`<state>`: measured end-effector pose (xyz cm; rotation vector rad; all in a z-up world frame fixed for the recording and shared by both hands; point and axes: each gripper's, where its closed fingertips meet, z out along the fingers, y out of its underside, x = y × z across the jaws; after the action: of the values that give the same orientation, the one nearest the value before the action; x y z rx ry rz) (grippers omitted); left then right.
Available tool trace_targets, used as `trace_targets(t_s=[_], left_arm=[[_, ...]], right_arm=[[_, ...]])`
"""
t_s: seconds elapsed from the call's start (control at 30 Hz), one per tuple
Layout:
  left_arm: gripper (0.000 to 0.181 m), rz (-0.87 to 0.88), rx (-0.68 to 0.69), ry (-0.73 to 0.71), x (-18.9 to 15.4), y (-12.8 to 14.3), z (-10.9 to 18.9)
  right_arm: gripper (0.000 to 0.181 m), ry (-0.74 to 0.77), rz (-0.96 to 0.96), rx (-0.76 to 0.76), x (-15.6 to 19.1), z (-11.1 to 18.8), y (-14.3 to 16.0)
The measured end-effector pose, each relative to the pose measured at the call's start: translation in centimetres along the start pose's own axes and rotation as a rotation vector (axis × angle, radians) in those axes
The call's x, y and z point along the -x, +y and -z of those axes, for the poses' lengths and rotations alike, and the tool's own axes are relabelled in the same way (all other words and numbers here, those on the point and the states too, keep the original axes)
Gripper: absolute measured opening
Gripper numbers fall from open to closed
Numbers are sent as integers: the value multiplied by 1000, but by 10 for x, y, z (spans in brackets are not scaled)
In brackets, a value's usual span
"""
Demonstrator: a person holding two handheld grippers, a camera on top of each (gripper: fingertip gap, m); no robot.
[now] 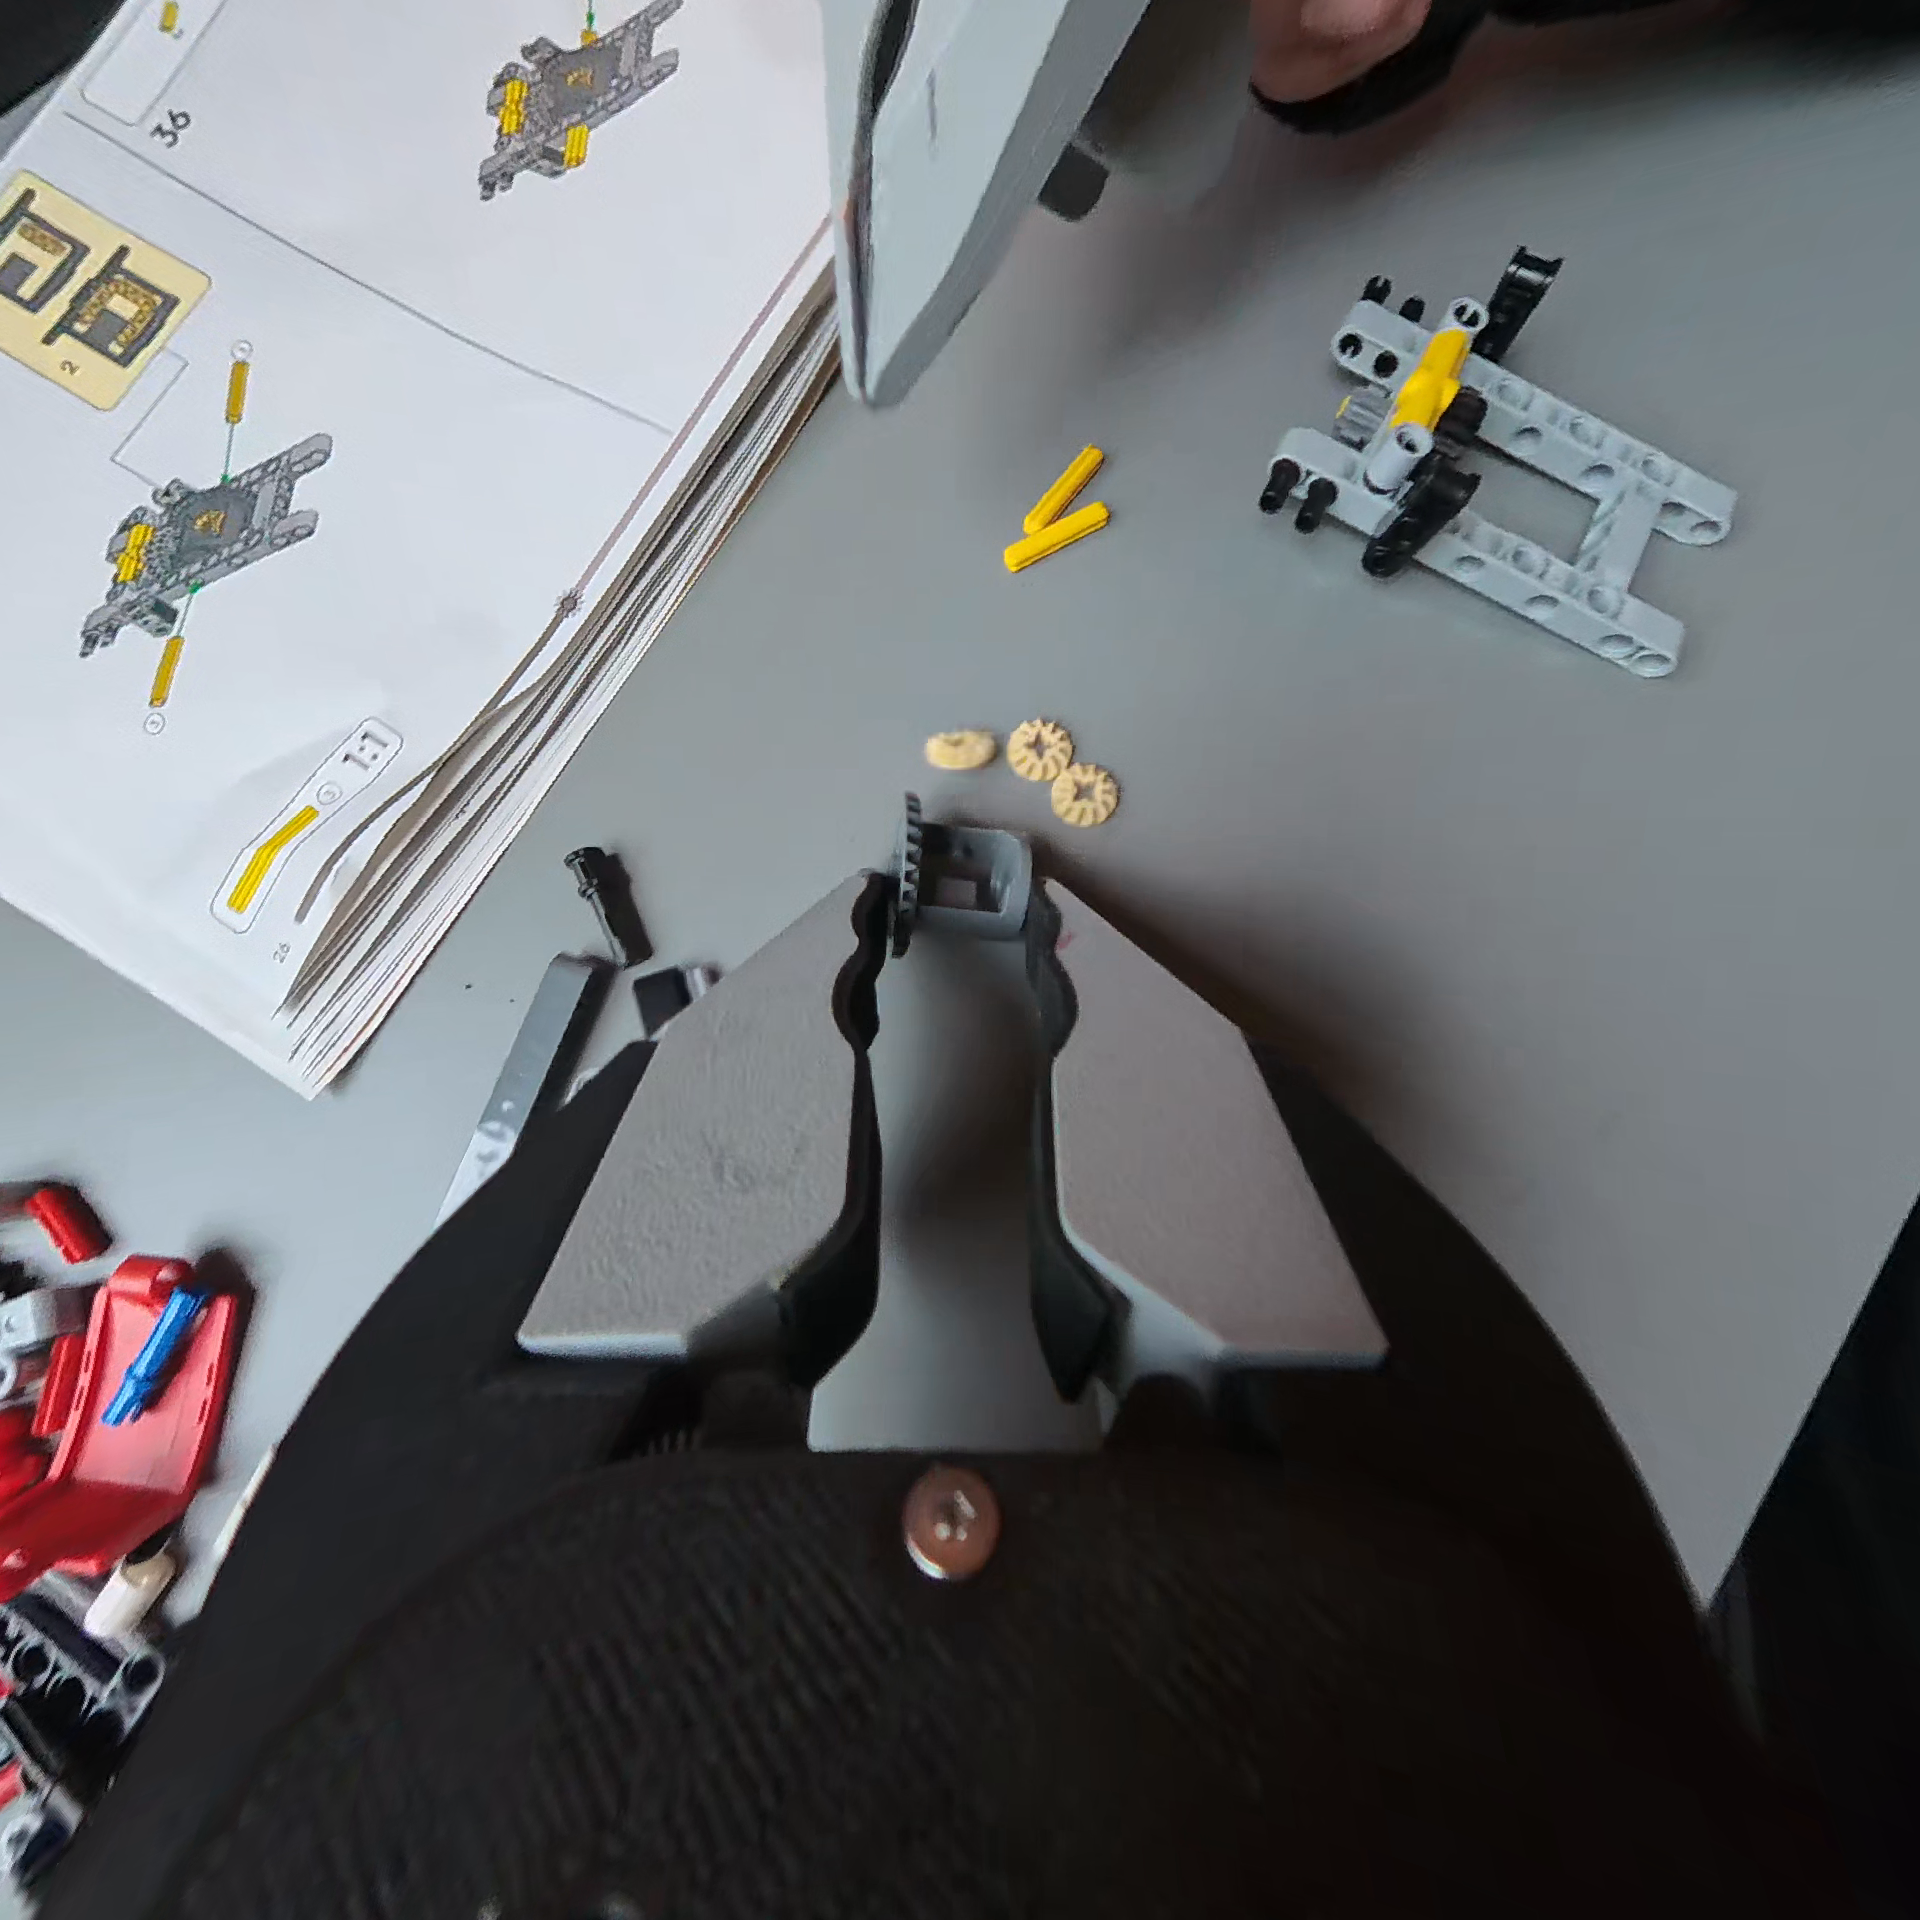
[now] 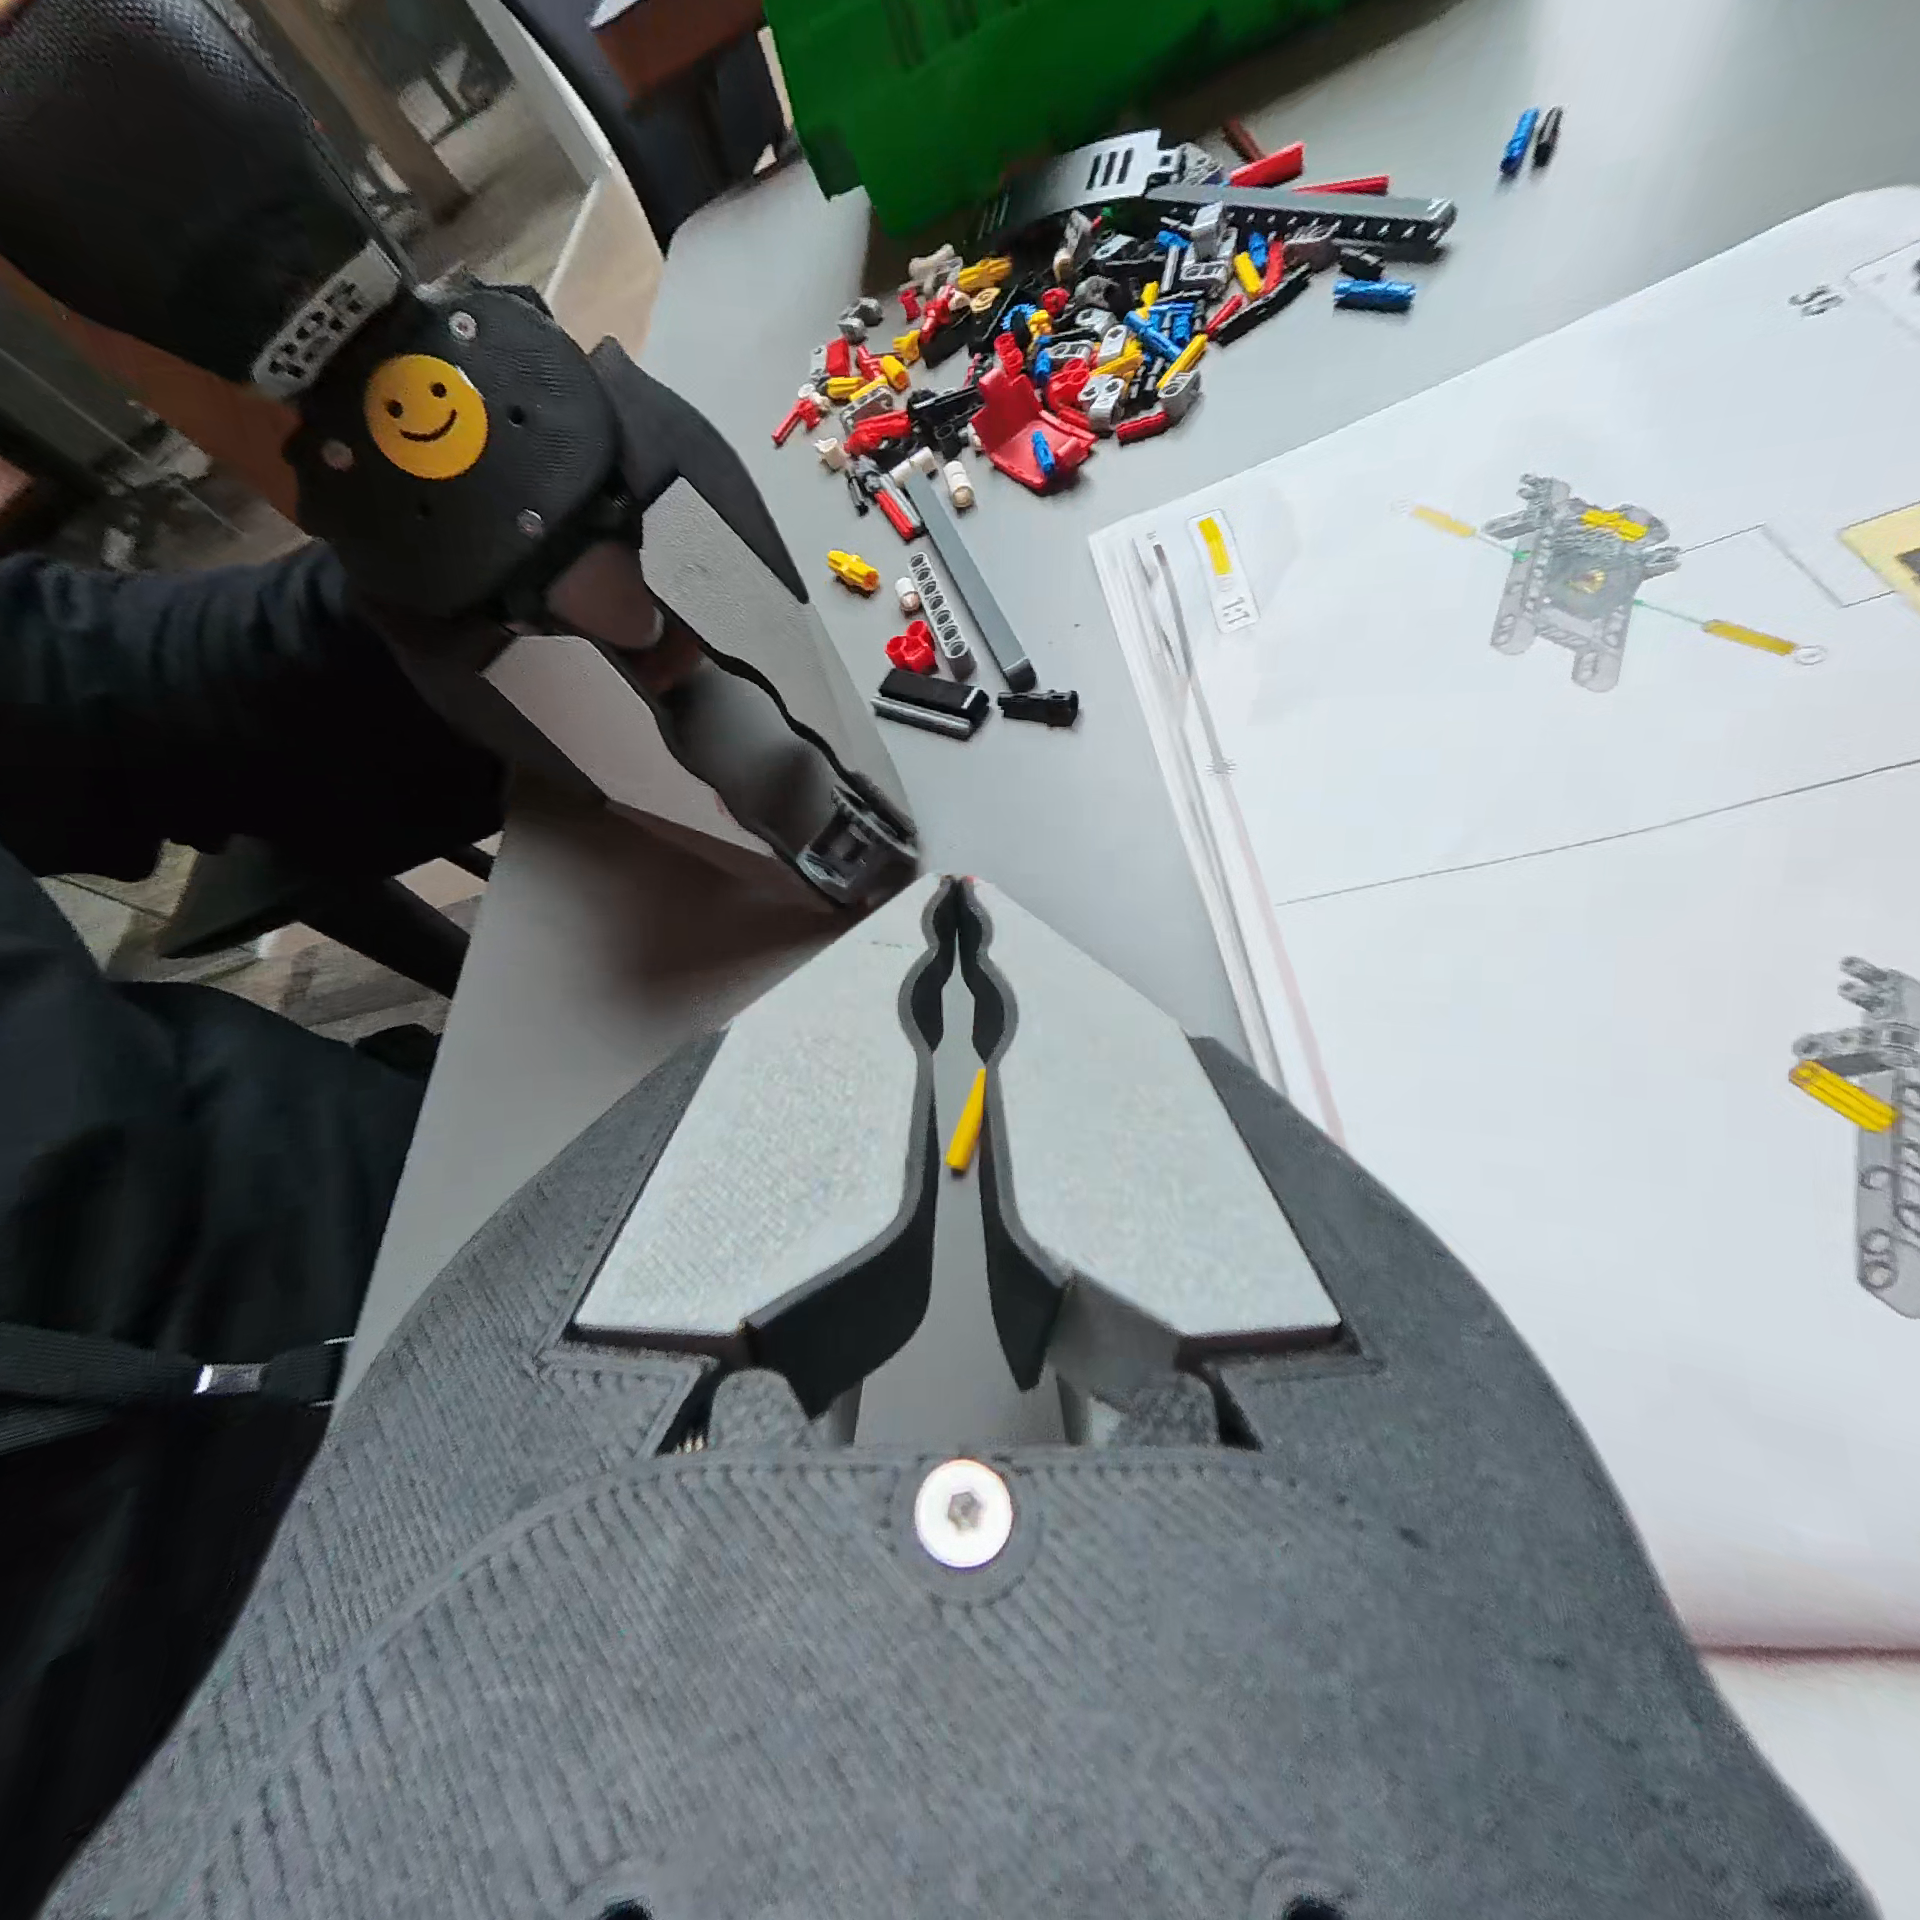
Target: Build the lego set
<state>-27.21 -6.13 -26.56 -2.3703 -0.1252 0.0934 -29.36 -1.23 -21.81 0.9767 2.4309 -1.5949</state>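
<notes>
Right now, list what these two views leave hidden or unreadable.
- Left wrist view: the pile is cut off by the frame edge and partly covered by the left gripper.
- Left wrist view: the held gear block is blurred, its lower part between the fingers.
- Right wrist view: right gripper covers the table beneath it.

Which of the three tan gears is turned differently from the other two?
The leftmost tan gear, the one nearest the instruction booklet. It shows a smooth sloped side, while the other two gears lie with teeth and cross hole facing the camera.
</notes>
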Motion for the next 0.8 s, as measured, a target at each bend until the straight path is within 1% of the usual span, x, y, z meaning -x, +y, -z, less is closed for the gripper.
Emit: trace_targets(t_s=[0.1,0.17,0.23,0.37,0.43,0.53,0.67,0.8], left_arm=[[24,19,21,-5,4,7,7],[23,21,44,1,4,9,11],[23,15,78,14,1,11,14],[24,-24,154,-1,-3,16,17],[24,-39,182,-6,-5,18,17],[24,-60,200,-6,-8,17,17],[25,-64,185,1,-10,10,19],[25,-59,176,17,-12,9,20]], right_arm=[[0,42,41,28,-5,2,2],[0,41,77,49,-2,1,4],[0,41,119,94,3,-2,9],[2,86,208,201,7,-13,23],[5,76,243,245,13,-18,30],[10,32,333,302,25,-25,40],[11,43,439,343,31,-32,48],[10,56,490,357,34,-36,50]])
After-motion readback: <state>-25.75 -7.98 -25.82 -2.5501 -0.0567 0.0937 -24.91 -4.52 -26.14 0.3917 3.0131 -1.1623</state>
